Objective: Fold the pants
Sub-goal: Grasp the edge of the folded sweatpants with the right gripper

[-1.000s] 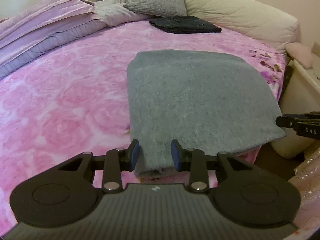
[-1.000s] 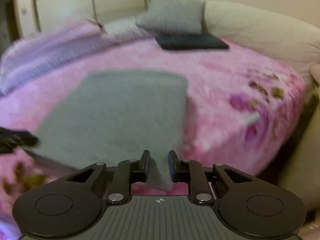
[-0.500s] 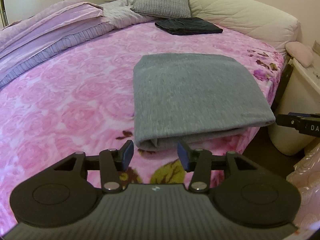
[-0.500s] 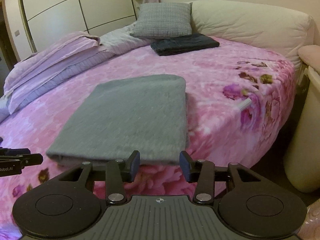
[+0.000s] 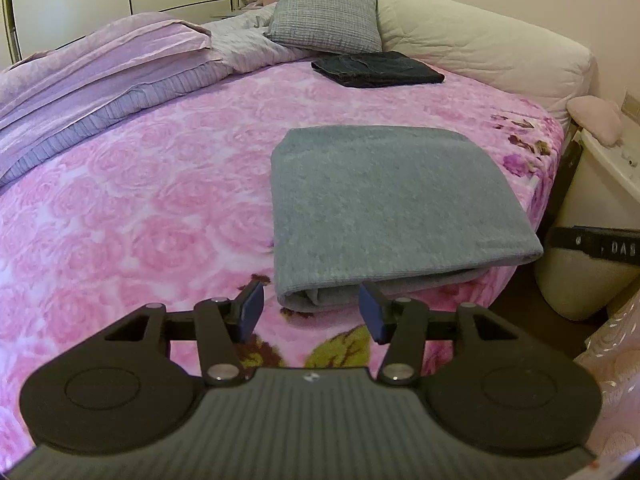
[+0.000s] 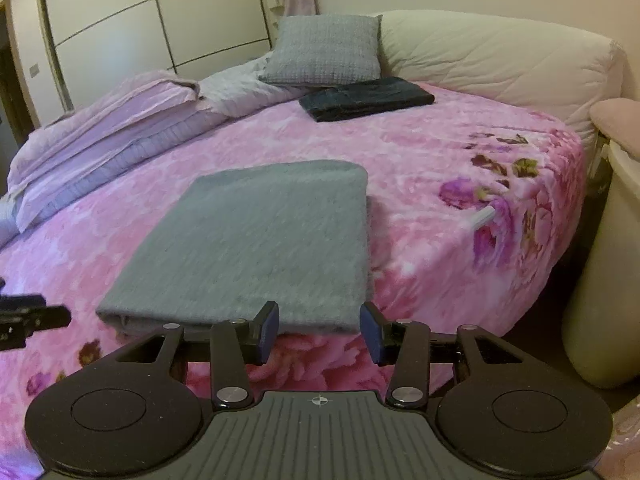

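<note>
The grey pants [image 5: 384, 208] are seen folded into a flat rectangle on the pink floral bedspread [image 5: 140, 208], close to the near edge of the bed, with the open layered end facing the cameras. The left gripper [image 5: 311, 312] is held just short of that end; its jaws have just been opening and stand moderately apart, with nothing between them. The right gripper [image 6: 319, 330] is likewise parted, its jaws having just been opening, empty, at the near right corner of the pants [image 6: 256, 240].

The fold is judged complete or nearly so. The stack could be disturbed if a fingertip is caught in the loose near layers, and the right side, lying close to the bed edge, could be dragged over it.

Further back, a folded dark garment [image 5: 376, 69] lies near a grey cushion [image 5: 326, 20] and a cream bolster [image 5: 480, 48]; lilac bedding [image 5: 92, 76] is heaped at left. A pale bin [image 6: 600, 280] stands beside the bed. Nothing is seen blocking either gripper.
</note>
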The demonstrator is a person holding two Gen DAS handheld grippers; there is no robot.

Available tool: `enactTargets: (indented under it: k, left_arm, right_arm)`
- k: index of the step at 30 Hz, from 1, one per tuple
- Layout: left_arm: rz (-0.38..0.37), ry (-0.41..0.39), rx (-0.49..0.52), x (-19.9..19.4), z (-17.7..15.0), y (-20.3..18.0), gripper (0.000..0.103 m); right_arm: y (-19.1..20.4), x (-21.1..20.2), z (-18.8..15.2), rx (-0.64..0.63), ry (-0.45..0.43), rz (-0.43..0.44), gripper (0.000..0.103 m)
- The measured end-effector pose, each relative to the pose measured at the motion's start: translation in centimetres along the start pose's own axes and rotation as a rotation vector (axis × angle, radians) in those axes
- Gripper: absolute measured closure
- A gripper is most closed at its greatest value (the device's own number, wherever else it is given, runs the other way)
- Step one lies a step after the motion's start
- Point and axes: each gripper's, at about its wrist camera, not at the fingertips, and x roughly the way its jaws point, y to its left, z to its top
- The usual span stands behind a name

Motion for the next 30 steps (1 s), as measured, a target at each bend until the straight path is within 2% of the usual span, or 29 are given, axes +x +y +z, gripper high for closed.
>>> enactTargets:
  k: [6,13,16,17,20,23,24,26,28,30]
  left_arm:
    - [-0.007,0.006,-0.081,1.9,0.8,2.6,0.052]
    - [-0.019,0.014,-0.189,3.9,1.5,5.0,0.052]
    - [-0.034,0.024,-0.228,4.7,1.4,5.6,0.052]
    - [-0.035,0.026,-0.234,4.9,1.4,5.7,0.052]
    - [-0.032,0.025,-0.244,5.5,1.3,5.9,0.052]
    - [-0.035,0.030,-0.252,6.3,1.3,6.1,0.053]
    - [-0.032,0.034,-0.255,6.6,1.3,6.2,0.053]
    - [-0.026,0.045,-0.261,7.2,1.4,6.3,0.057]
    - [-0.027,0.048,-0.255,7.6,1.5,6.3,0.059]
    - [-0.022,0.047,-0.240,7.9,2.0,6.5,0.061]
  right_arm:
    - [-4.1,3.1,1.4,0.219,-0.024,0.062,0.061]
    - [-6.8,8.4,3.0,0.333,-0.048,0.116,0.061]
    - [-8.0,10.6,3.1,0.417,-0.040,0.171,0.062]
    - [-8.2,10.9,3.3,0.441,-0.041,0.195,0.066]
    - [-7.8,10.2,3.9,0.376,-0.080,0.172,0.093]
    - [-6.7,8.3,4.7,0.292,-0.125,0.149,0.097]
    - [-6.1,8.4,4.8,0.258,-0.122,0.107,0.097]
    - [-5.0,10.2,4.1,0.173,-0.058,0.009,0.097]
    - [-3.8,10.7,3.7,0.100,-0.057,-0.062,0.097]
    - [-1.6,10.8,4.0,-0.025,-0.035,-0.157,0.095]
